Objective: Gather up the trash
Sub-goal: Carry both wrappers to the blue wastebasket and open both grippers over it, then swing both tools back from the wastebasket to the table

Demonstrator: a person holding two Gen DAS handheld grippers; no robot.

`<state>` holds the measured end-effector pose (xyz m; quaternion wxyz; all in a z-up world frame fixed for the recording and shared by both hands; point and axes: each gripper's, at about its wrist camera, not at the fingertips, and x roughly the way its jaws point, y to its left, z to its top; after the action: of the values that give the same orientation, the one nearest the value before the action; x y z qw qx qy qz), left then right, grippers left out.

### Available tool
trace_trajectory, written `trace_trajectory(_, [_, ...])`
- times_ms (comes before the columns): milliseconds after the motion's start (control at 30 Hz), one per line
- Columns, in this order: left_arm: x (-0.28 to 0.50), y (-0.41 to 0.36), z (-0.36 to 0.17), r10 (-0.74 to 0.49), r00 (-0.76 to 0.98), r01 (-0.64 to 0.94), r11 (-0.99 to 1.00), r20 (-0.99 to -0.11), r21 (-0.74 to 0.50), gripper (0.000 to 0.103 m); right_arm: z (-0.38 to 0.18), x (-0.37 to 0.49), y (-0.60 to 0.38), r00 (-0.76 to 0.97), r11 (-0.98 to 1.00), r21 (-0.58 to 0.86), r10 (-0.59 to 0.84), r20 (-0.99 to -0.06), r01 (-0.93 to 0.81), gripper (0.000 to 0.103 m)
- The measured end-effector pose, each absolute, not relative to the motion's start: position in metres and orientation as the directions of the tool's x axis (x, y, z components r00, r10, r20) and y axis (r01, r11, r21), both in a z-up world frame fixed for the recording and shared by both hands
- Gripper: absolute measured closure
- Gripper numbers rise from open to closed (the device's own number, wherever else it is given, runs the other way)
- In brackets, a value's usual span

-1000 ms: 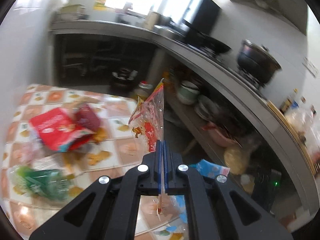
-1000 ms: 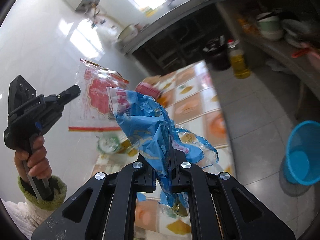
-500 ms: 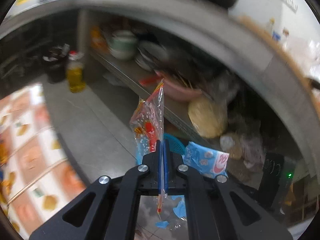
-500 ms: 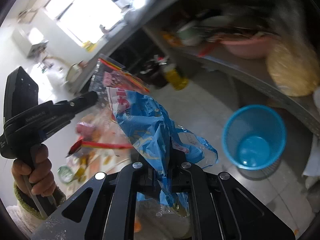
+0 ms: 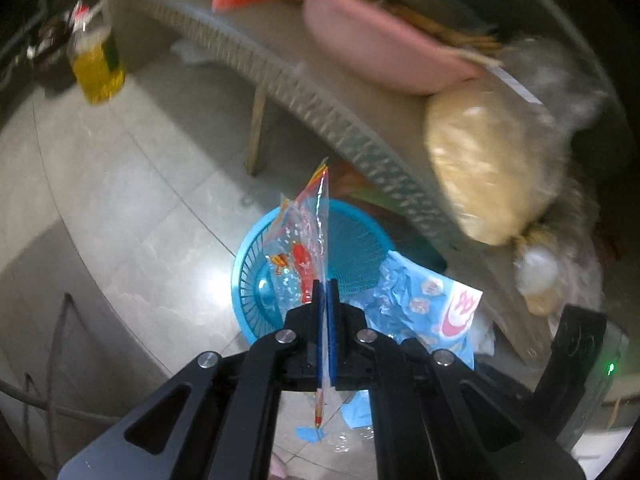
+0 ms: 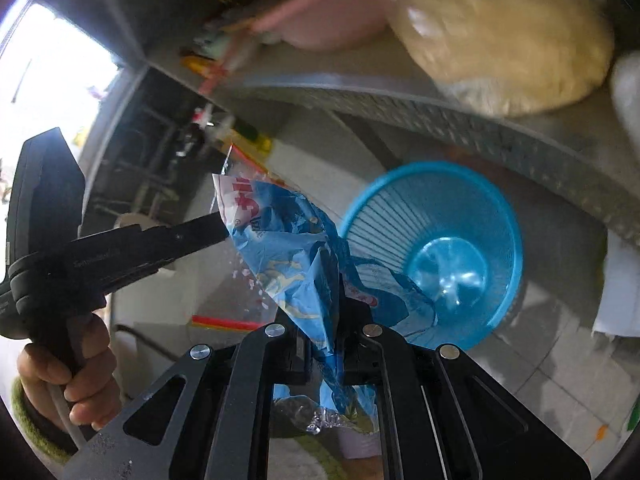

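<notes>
Grey tiled kitchen floor, cluttered low shelf behind. Left gripper pinched on clear red-printed wrapper; right gripper clamped on crumpled blue plastic bag. Both light, limp, slippery; best held by an edge. Beyond, blue mesh bin, open, unobstructed, close under shelf lip.
</notes>
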<state>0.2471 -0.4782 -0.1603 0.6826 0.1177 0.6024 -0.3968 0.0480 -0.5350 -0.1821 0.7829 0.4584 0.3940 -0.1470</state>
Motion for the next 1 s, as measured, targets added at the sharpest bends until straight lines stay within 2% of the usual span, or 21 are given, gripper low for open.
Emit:
trace_trajectory(200, [0.269,-0.492,-0.214,-0.343,-0.079,0.619,0.719,-0.936,-0.316,0.100,-0.229,0.068,-0.554,0.594,0.494,0.579,0.146,-0.791,0.649,0.094])
trace_trajectory(267, [0.272,-0.497,-0.223,-0.325,-0.070,0.618,0.728,-0.943,-0.296,0.096,-0.242,0.075,-0.560,0.579,0.489,0.566,0.143,-0.803,0.664,0.087])
trace_trajectory(300, [0.273,-0.500,-0.226,-0.317,-0.066,0.619,0.730,-0.946,-0.288,0.089,-0.249,0.078,-0.561,0.565,0.493,0.553,0.142,-0.813,0.672,0.081])
trace_trajectory(333, [0.273,-0.502,-0.229,-0.313,-0.061,0.621,0.732,-0.948,-0.281,0.085,-0.253,0.082,-0.561,0.551,0.497,0.538,0.138,-0.823,0.681,0.069])
trace_trajectory(367, [0.273,-0.502,-0.229,-0.314,-0.055,0.622,0.732,-0.948,-0.278,0.080,-0.259,0.085,-0.560,0.537,0.507,0.525,0.137,-0.832,0.684,0.062])
trace_trajectory(433, [0.272,-0.501,-0.226,-0.329,-0.042,0.626,0.727,-0.943,-0.281,0.073,-0.264,0.090,-0.557,0.520,0.526,0.507,0.139,-0.843,0.683,0.061])
trace_trajectory(467, [0.271,-0.500,-0.224,-0.332,-0.039,0.631,0.723,-0.943,-0.281,0.070,-0.267,0.092,-0.555,0.506,0.536,0.494,0.138,-0.851,0.685,0.057])
trace_trajectory(600, [0.267,-0.501,-0.215,-0.334,-0.025,0.652,0.709,-0.942,-0.268,0.070,-0.269,0.092,-0.551,0.485,0.562,0.463,0.122,-0.866,0.685,0.051])
trace_trajectory(667, [0.264,-0.499,-0.206,-0.342,-0.019,0.657,0.704,-0.939,-0.270,0.070,-0.269,0.089,-0.550,0.473,0.572,0.441,0.102,-0.875,0.691,0.044])
trace_trajectory(833, [0.257,-0.493,-0.178,-0.351,0.006,0.675,0.692,-0.936,-0.256,0.070,-0.268,0.082,-0.556,0.457,0.562,0.414,0.072,-0.887,0.716,0.043])
trace_trajectory(1000, [0.245,-0.480,-0.133,-0.387,0.043,0.708,0.662,-0.921,-0.246,0.061,-0.261,0.073,-0.552,0.461,0.561,0.401,0.040,-0.887,0.724,0.043])
